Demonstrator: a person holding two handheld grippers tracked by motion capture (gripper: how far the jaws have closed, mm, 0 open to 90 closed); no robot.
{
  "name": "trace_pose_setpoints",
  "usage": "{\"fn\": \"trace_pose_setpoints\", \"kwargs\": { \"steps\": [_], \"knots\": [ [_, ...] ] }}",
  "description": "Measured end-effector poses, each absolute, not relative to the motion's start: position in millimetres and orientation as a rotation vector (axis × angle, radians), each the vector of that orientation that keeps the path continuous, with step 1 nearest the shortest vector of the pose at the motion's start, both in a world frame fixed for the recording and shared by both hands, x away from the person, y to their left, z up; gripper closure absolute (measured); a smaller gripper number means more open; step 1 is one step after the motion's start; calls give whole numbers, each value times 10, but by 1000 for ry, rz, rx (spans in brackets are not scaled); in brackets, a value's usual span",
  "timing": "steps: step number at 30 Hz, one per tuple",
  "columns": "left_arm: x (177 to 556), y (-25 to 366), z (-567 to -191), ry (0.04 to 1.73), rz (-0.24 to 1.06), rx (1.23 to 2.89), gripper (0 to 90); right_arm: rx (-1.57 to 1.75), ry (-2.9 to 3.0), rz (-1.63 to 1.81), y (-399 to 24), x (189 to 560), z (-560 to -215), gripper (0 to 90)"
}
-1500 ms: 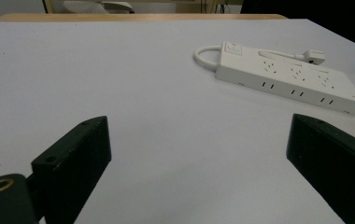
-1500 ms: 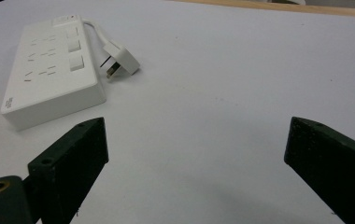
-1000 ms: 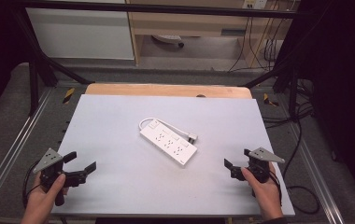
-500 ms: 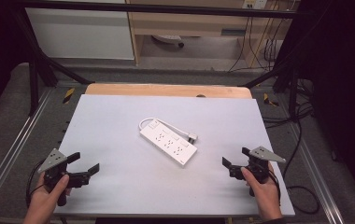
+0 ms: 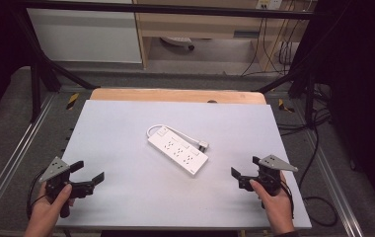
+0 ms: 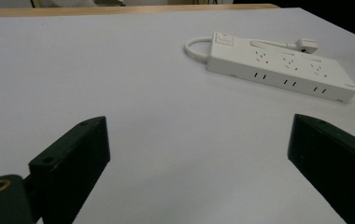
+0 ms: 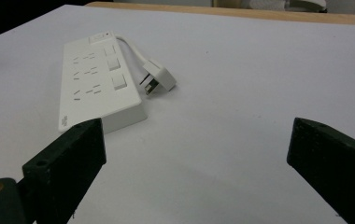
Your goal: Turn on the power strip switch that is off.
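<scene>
Lying flat mid-table (image 5: 126, 128), the white power strip (image 5: 178, 149) shows three socket groups, its short cord looped to its plug (image 5: 203, 145); left gripper (image 5: 88, 174) and right gripper (image 5: 244, 168) gape empty, well apart from it.

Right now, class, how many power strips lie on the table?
1. The white power strip lies near the middle of the table, between the two grippers and touched by neither, its plug lying beside it.
</scene>
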State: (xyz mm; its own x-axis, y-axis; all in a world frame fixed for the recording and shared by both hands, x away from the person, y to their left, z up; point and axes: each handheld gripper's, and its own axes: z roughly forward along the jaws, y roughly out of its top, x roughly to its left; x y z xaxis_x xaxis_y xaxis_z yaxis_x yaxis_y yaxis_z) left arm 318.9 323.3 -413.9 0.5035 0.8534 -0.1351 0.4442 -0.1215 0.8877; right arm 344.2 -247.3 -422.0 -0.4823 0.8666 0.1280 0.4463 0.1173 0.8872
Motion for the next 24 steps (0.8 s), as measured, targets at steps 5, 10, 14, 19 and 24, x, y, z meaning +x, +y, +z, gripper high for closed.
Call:
{"fn": "trace_pose_setpoints", "kwargs": {
  "steps": [5, 10, 14, 19, 24],
  "knots": [
    [3189, 3221, -4148, 1099, 509, 1756, 58, 1248, 1992, 1327, -2414, 3473, -4137, 55],
    [3187, 3224, -4158, 1099, 507, 1765, 62, 1199, 2025, 1323, -2328, 3529, -4046, 69],
    [3182, 3218, -4158, 1100, 507, 1768, 61, 1190, 2032, 1344, -2288, 3582, -4005, 62],
    [3183, 3225, -4164, 1100, 508, 1772, 61, 1164, 2053, 1351, -2182, 3687, -3926, 50],
    [3181, 3226, -4163, 1100, 508, 1772, 61, 1155, 2059, 1350, -2122, 3748, -3875, 48]
  ]
}}
